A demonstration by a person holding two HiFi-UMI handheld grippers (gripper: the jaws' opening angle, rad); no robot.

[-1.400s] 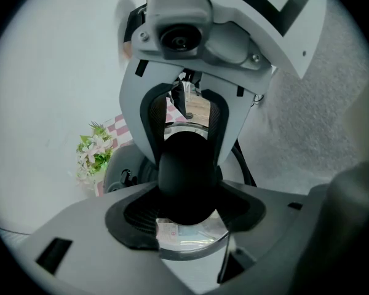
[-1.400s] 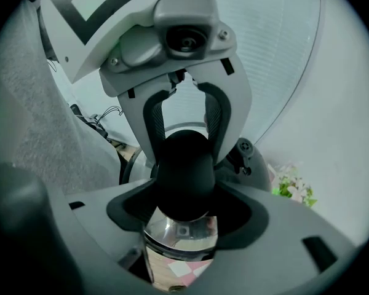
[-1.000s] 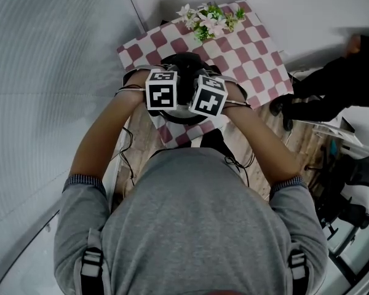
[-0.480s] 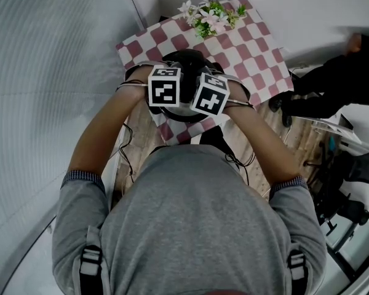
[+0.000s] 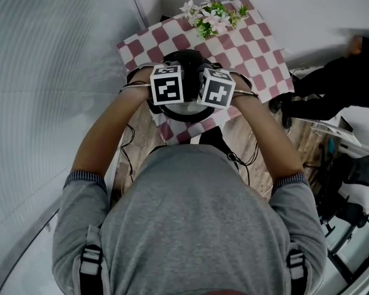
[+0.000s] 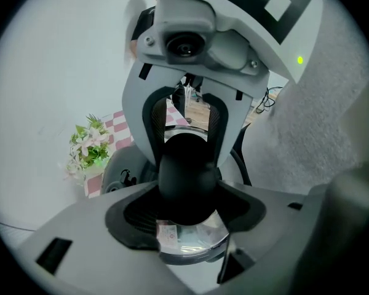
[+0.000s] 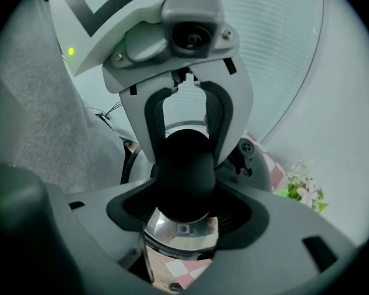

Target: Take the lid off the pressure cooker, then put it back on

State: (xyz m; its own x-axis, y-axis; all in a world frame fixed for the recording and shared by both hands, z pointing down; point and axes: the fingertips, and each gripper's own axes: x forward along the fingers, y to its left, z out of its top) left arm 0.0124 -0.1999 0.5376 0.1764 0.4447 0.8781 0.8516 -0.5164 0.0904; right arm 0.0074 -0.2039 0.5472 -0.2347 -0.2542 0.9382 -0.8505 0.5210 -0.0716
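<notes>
The pressure cooker [image 5: 186, 60] stands black and round on the checked cloth. Its lid [image 6: 190, 238] is shiny steel with a black knob [image 6: 186, 174]. Both grippers come at the knob from opposite sides, pointing steeply down. My left gripper [image 6: 186, 209] is shut on the knob, and the right gripper's grey fingers [image 6: 149, 118] face it across the knob. My right gripper [image 7: 186, 211] is also shut on the knob [image 7: 184, 174], above the steel lid [image 7: 181, 235]. In the head view the marker cubes [image 5: 166, 85] [image 5: 216, 88] hide the jaws. Whether the lid rests on the pot I cannot tell.
A small table with a red and white checked cloth [image 5: 258, 48] stands by a white wall. A bunch of artificial flowers [image 5: 212, 17] lies at its far edge. Another person's dark sleeve [image 5: 338, 85] and dark equipment [image 5: 350, 189] are to the right. Cables hang from both wrists.
Both marker cubes have rolled a little, and the right one has turned towards the left one. Both hands stay over the cooker with the knob between the jaws.
</notes>
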